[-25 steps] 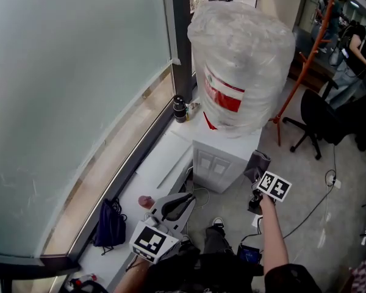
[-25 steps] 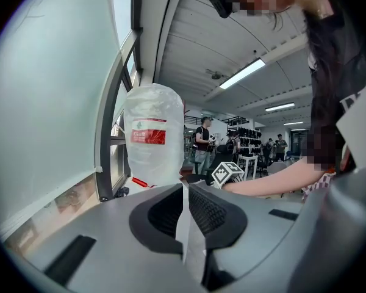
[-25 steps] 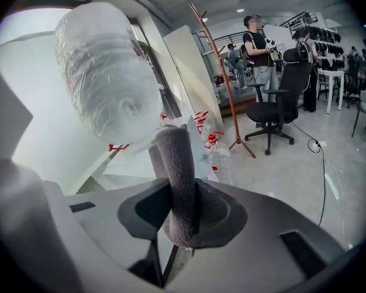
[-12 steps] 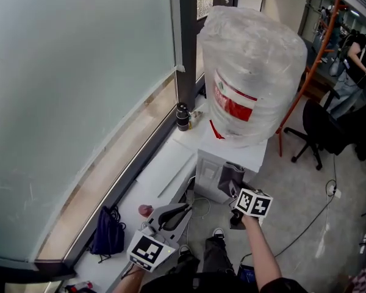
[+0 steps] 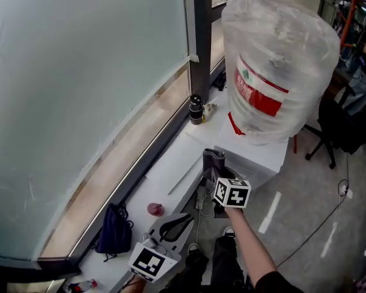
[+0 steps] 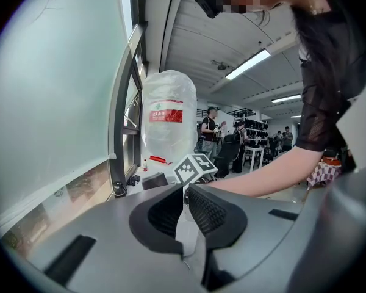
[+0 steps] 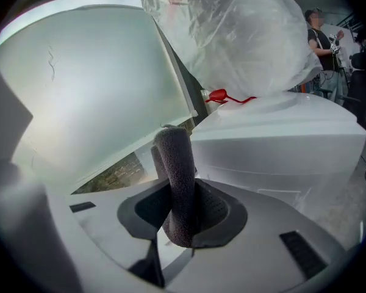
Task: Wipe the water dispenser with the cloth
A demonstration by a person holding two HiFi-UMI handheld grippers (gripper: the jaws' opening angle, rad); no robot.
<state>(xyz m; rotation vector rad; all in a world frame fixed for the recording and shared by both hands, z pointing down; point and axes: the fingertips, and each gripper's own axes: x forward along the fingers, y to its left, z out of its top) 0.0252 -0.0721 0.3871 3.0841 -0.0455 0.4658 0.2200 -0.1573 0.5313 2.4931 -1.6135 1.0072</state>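
The white water dispenser (image 5: 256,156) stands by the window and carries a big bottle wrapped in clear plastic (image 5: 280,60). My right gripper (image 5: 218,174) is shut on a folded grey cloth (image 5: 212,159), held at the dispenser's front left corner. In the right gripper view the cloth (image 7: 177,176) sticks up from the right gripper (image 7: 184,211), with the dispenser's white top (image 7: 280,139) just to its right. My left gripper (image 5: 175,224) hangs low at the left, away from the dispenser. Its jaws in the left gripper view stand shut with nothing in them (image 6: 184,209).
A frosted window pane (image 5: 79,90) and a long white sill (image 5: 165,176) run along the left. A black bottle (image 5: 196,109) stands on the sill; a small red object (image 5: 155,209) and a dark blue bag (image 5: 114,231) lie lower down. An office chair (image 5: 344,124) is at the right.
My right gripper has carried the cloth leftwards from the dispenser's right side across its front to the left corner. The left gripper has stayed low.
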